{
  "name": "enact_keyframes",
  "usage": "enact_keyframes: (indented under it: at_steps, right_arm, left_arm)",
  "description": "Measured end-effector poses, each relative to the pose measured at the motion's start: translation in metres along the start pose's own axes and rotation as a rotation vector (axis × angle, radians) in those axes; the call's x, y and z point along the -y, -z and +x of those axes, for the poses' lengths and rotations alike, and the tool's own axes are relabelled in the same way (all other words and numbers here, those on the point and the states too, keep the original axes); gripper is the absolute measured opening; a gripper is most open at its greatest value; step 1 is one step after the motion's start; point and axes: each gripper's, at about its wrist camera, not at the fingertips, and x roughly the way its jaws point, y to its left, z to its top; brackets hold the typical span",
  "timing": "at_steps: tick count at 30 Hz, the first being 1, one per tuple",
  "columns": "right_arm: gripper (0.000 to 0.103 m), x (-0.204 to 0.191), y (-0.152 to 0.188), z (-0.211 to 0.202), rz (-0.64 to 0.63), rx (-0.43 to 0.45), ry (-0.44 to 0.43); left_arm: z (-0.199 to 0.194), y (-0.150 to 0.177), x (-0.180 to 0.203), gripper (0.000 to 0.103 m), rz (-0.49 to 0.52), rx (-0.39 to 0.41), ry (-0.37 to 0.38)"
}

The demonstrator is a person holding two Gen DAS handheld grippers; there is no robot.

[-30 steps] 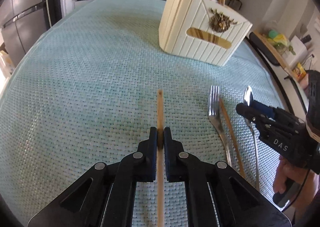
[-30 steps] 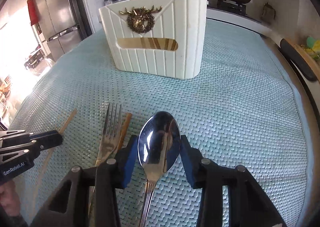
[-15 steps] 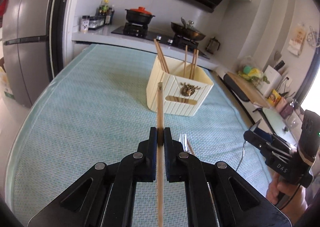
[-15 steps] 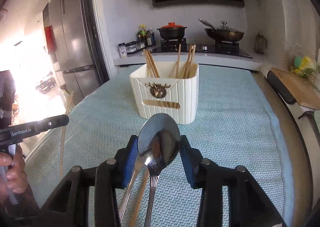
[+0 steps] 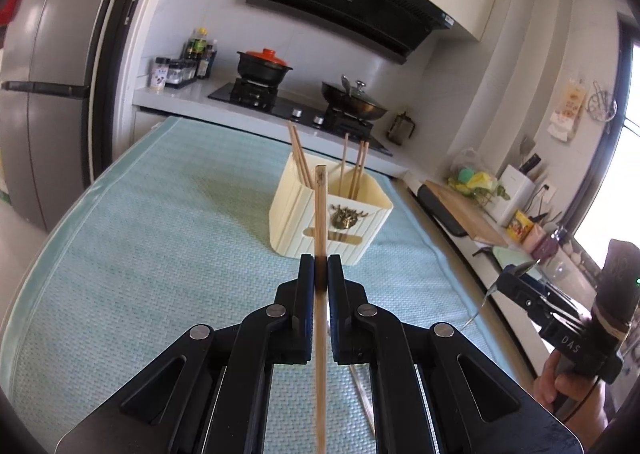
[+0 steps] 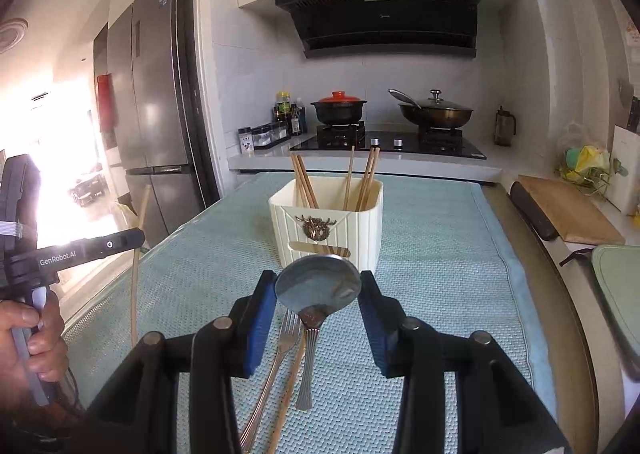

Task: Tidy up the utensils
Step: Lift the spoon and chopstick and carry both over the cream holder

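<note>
Now that both claws have risen off the surface (image 6: 440, 254), left claw (image 5: 321, 270) pinches a chopstick (image 5: 320, 214), right claw (image 6: 318, 294) a spoon (image 6: 318, 286) (holder (image 6: 332, 226) dead ahead)

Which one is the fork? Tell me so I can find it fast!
Start at the cream utensil box on the blue-green table mat. Come toward the camera to the right gripper holding a spoon. The fork lies on the mat underneath, beside a wooden chopstick; it alone has prongs.
</note>
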Motion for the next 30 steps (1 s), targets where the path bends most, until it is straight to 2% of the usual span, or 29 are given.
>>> enact_keyframes:
  at_steps: [5, 8, 23, 27, 30]
  right_arm:
    - [0.042, -0.001, -0.007, -0.005, -0.006, 0.018, 0.002]
    - [0.042, -0.002, -0.009, -0.007, -0.008, 0.023, 0.002]
    - [0.042, -0.006, -0.015, -0.019, -0.018, 0.048, -0.01]
    - [0.042, -0.005, -0.025, -0.021, -0.025, 0.057, -0.018]
    - [0.042, -0.001, -0.044, -0.015, -0.026, 0.058, -0.035]
  left_arm:
    - [-0.012, -0.006, 0.002, 0.005, 0.028, 0.077, -0.005]
    - [-0.014, -0.008, 0.0, 0.005, 0.023, 0.085, 0.019]
    - [-0.024, -0.013, 0.002, 0.004, 0.038, 0.104, 0.017]
    - [-0.024, -0.03, 0.007, 0.004, 0.047, 0.118, 0.035]
    - [-0.018, -0.055, 0.01, 0.004, 0.053, 0.123, 0.054]
